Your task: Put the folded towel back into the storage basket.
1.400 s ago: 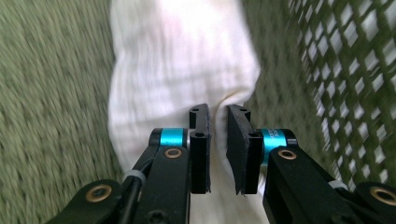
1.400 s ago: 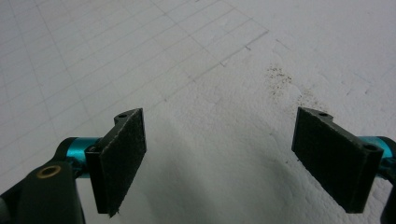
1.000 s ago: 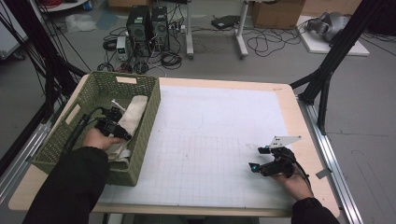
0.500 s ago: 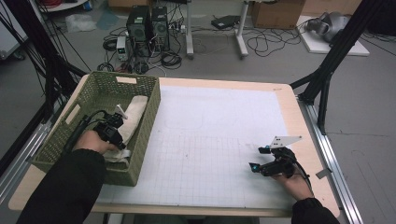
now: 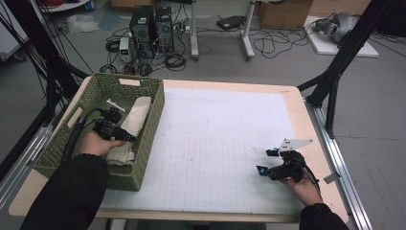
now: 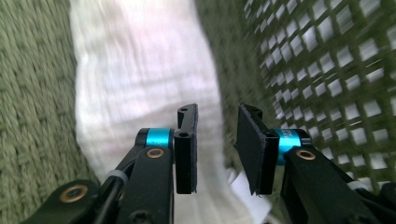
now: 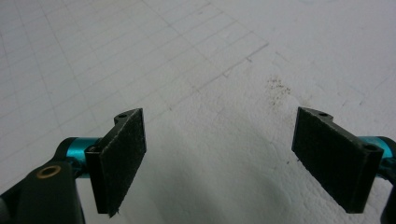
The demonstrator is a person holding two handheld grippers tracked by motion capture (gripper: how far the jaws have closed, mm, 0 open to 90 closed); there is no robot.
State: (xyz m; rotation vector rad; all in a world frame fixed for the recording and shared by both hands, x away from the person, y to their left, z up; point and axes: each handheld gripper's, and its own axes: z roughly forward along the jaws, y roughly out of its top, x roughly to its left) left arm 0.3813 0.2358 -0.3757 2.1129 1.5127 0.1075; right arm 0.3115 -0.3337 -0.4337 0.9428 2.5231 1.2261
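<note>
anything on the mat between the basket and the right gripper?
No. In the high view the gridded mat is bare from the basket across to the right gripper; the cloth lies inside the basket.

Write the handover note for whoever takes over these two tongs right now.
Left tongs: inside the green basket, just above the white cloth. Its jaws have just been opening and stand a little apart, with nothing gripped between them.
Right tongs: open wide and empty, low over the white gridded mat near the table's right front.
Things: the cloth lies along the basket's right side, by its mesh wall.
Done: nothing is out of the basket.
Left: probably grip the cloth and lift it out onto the mat.
</note>
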